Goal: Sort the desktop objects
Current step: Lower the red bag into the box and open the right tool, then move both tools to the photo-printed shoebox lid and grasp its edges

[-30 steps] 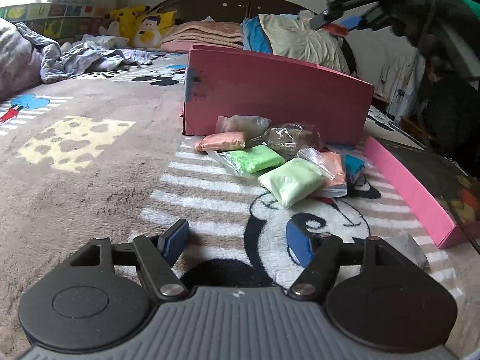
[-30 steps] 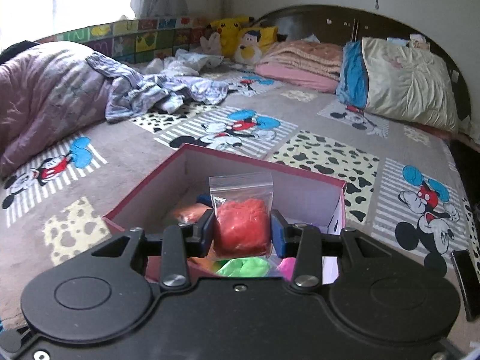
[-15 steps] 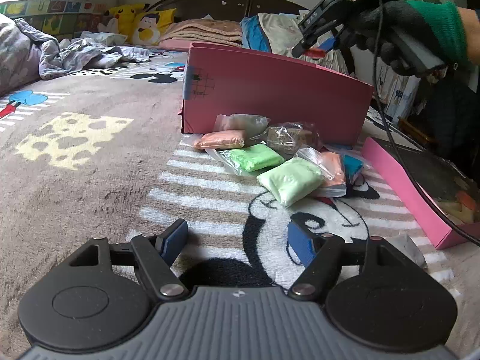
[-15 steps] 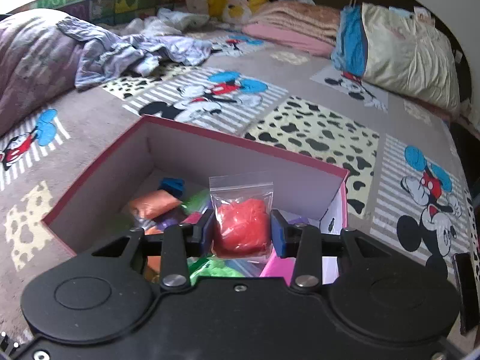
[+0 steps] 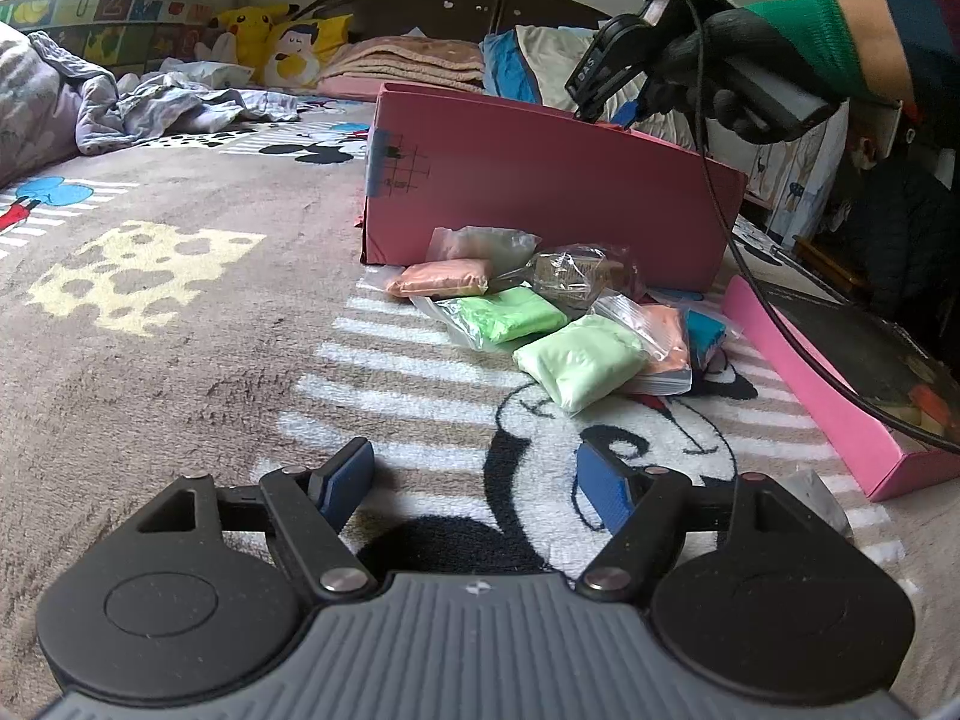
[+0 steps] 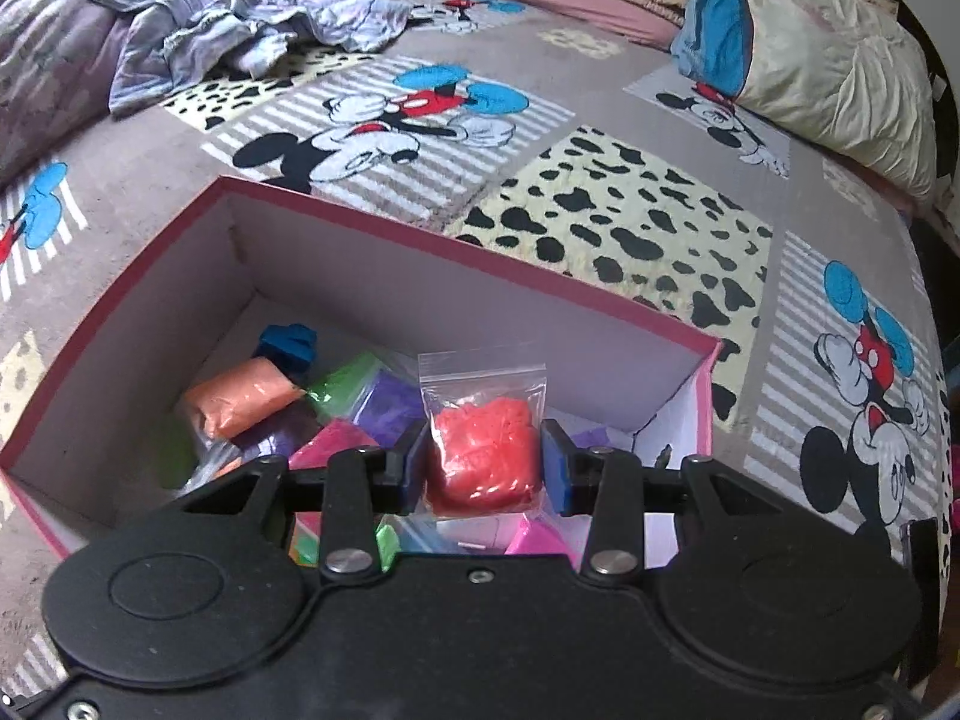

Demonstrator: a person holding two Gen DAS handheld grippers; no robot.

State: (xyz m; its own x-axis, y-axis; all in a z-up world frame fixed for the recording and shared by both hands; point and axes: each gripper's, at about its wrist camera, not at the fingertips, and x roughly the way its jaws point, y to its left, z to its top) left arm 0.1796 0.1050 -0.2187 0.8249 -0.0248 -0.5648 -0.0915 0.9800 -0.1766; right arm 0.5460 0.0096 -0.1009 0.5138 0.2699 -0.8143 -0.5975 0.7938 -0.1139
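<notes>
Red clay in a clear zip bag (image 6: 483,456), clamped between the blue pads of the right gripper (image 6: 485,468), hanging over the open pink box (image 6: 462,246). Below it, inside the box, more clay bags: orange (image 6: 240,399), purple (image 6: 390,405), green, magenta, and a blue lump (image 6: 288,345) toward the far left corner.

Low over the plush cartoon-print blanket (image 5: 180,324), the left gripper (image 5: 474,480), jaws apart with nothing between them. Just ahead, a loose heap of bagged clay against the box's near wall (image 5: 540,180): pale green bag (image 5: 579,360) nearest, bright green bag (image 5: 510,315) behind it, orange-brown bag (image 5: 444,277) at the left, clear crumpled bag (image 5: 573,276) touching the wall. Beside the heap on the right, the pink lid (image 5: 840,414), lying flat. Above the box's right end, a gloved hand (image 5: 720,78) gripping the right tool. Farther back, folded blankets, pillows and plush toys at the headboard.
</notes>
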